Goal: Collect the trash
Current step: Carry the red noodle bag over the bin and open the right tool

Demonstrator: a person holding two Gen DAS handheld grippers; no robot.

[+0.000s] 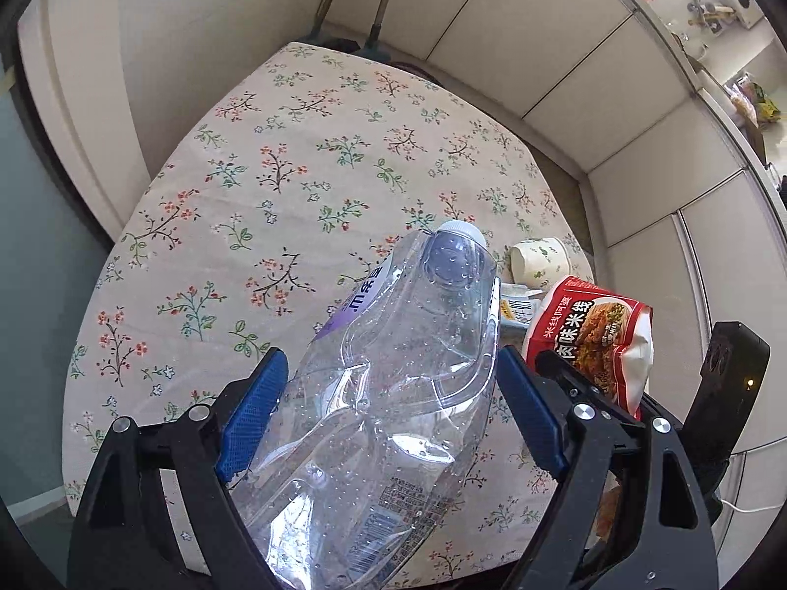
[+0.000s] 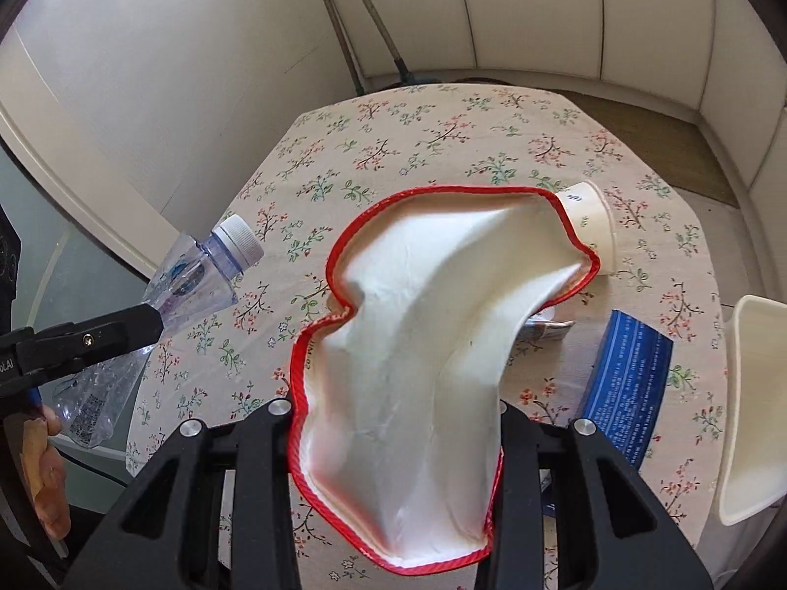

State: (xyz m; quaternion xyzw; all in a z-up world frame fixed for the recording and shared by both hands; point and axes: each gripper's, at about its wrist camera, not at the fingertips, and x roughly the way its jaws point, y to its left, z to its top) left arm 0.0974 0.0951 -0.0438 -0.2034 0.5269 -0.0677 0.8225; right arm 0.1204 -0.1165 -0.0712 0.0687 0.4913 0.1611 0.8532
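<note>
Crushed bottle (image 1: 393,393) held above the table's (image 1: 236,157) open left half

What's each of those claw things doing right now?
Left gripper: closed on a crushed plastic bottle.
Right gripper: closed on a red-edged white packet.

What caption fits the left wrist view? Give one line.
Left tongs gripping a crushed clear plastic bottle above the floral tablecloth, red noodle packet alongside.
</note>
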